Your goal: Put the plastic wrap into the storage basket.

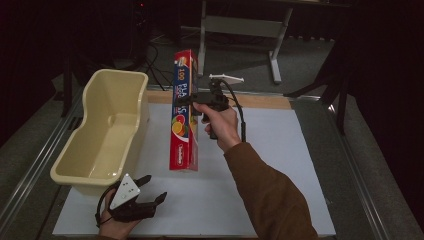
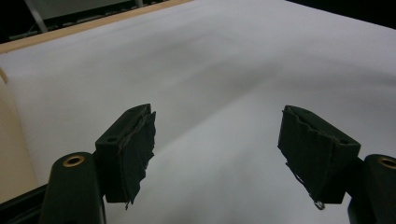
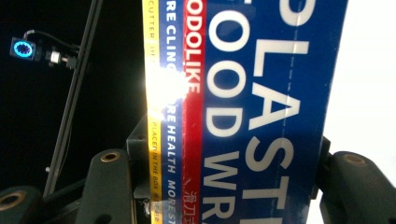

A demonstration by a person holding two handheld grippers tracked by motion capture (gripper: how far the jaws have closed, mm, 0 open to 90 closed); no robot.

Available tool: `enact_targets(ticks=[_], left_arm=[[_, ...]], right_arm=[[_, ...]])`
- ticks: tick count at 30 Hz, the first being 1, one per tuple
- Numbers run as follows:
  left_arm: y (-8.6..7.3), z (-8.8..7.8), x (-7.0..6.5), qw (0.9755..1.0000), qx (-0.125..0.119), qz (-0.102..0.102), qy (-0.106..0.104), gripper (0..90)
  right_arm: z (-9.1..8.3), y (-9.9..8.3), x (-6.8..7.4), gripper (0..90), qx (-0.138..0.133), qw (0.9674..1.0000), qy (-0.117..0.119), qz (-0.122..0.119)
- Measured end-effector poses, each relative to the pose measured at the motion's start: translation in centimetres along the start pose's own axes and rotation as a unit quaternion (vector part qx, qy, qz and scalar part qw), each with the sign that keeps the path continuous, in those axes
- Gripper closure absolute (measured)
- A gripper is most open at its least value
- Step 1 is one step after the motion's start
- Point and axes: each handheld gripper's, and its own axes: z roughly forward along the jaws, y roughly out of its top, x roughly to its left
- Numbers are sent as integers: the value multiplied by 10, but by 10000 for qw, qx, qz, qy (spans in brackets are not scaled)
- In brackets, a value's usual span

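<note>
Plastic wrap box [image 1: 184,111] stood upright near centre frame of the high view, held up off the white table sheet [image 1: 280,165] in my right gripper [image 1: 196,100], which had clamped it about a third of the way down from its top end. In the right gripper view the jaws pressed on both sides of the box [image 3: 261,116], blue printed face toward the camera, yellow edge strip at the left. My left gripper [image 1: 150,192] sat low at bottom left of the high view, just below the cream tub [image 1: 107,130], and its jaws were spread wide with nothing between them; in the left gripper view only the bare white sheet [image 2: 233,84] lay ahead of the black pads [image 2: 135,140]. Tub looked empty, sitting at left of frame, apart from the box. Handling judgement: long thin cardboard carton, probably light, stiff along its length but the walls would dent if squeezed hard. Glossy print looked slippery, so it could swing or slide in a grip placed off its middle. Best hold seemed across the narrow sides near mid-length, where the roll inside backs up the card; moderate squeeze, not on the very end flaps. Couldn't tell whether a cutter strip ran along the yellow edge.
</note>
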Motion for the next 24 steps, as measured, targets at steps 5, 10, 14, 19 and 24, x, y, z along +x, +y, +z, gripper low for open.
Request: enact_targets(ticks=[5, 10, 14, 19, 24], left_arm=[[0, 0, -1, 10000, -22, 13, -18, 270], [1, 1, -3, 10000, -33, 59, -56, 270], [1, 1, -2, 10000, -48, 56, -52, 270], [1, 2, -3, 10000, -56, 60, -53, 270], [1, 2, -5, 9999, -73, 113, -47, 270]], right_arm=[[8, 4, 6, 412, -68, 9998, 176, 60], [19, 8, 12, 411, -136, 9997, 185, 80], [26, 11, 17, 411, -172, 9995, 244, 114], [42, 20, 27, 411, -178, 9996, 216, 95], [53, 21, 32, 411, -288, 9984, 428, 234]])
